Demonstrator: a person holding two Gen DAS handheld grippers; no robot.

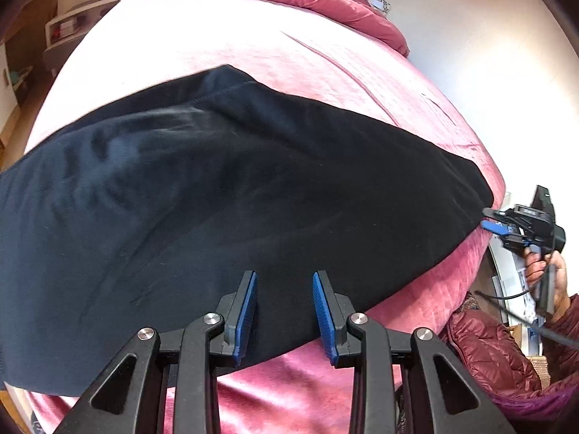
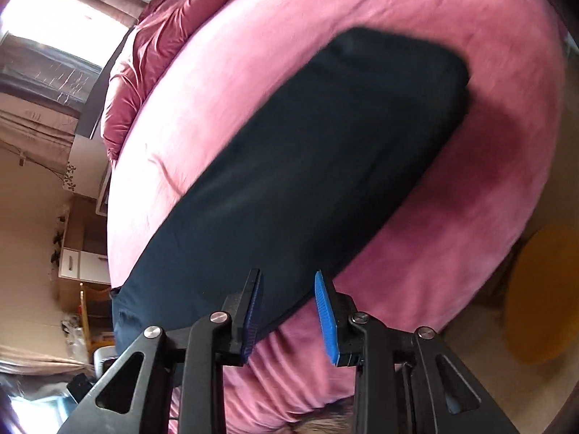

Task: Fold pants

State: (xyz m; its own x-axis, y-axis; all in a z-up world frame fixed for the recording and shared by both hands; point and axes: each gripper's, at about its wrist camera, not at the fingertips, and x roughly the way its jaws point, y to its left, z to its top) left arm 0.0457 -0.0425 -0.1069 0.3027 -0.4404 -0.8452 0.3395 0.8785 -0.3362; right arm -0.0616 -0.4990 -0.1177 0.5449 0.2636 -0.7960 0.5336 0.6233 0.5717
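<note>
Black pants (image 1: 224, 195) lay flat on the pink bedspread (image 1: 224, 43). The left gripper (image 1: 285, 311) and the right gripper (image 1: 489, 218), at three o'clock, stood part-open, gripping nothing.

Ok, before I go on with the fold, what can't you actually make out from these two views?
- Pants, left wrist view: the left end runs off the picture's edge, so waistband or hems cannot be told.
- Pants, right wrist view: motion blur smears the far end; layers and seams are unreadable.
- Right gripper, left wrist view: small at the rim; contact with the pants' corner is unclear.
- Left gripper: fabric beneath its open fingers is uniformly dark; fold edges are indistinct.
</note>
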